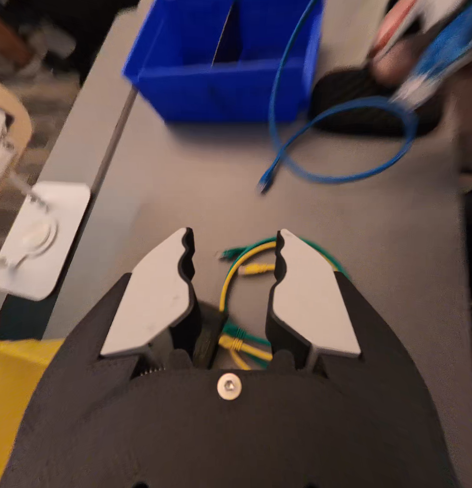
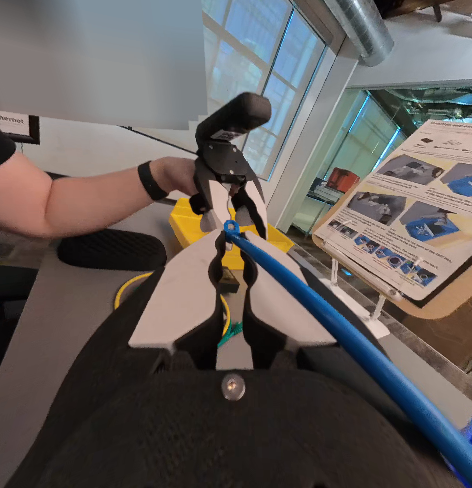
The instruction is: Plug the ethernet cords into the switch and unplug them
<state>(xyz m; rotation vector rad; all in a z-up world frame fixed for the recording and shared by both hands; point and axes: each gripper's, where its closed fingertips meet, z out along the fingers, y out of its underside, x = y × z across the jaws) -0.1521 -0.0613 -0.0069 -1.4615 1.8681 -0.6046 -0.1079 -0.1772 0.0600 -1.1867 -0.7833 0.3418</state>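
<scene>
My left gripper [image 1: 233,235] is open and empty, above a yellow cord [image 1: 225,285] and a green cord [image 1: 232,252] on the grey table [image 1: 177,184]. The small black switch [image 1: 207,343] lies between its fingers near their base, with yellow and green plugs beside it. My right gripper [image 2: 231,233] is shut on the plug end of the blue cord [image 2: 322,301], held above the switch [image 2: 228,284]. The blue cord loops over the table [image 1: 335,177] and its other plug [image 1: 266,182] lies free. The left gripper's fingers [image 2: 219,200] are just beyond the blue plug [image 2: 231,225].
A blue bin [image 1: 216,79] stands at the far side of the table. A yellow bin [image 2: 187,227] and a black pad [image 2: 111,248] sit nearby. An instruction board on a white stand [image 2: 388,211] is at the table's edge. A person's arm [image 2: 84,195] holds the left gripper. Tip to tip, the grippers are about 15 cm apart.
</scene>
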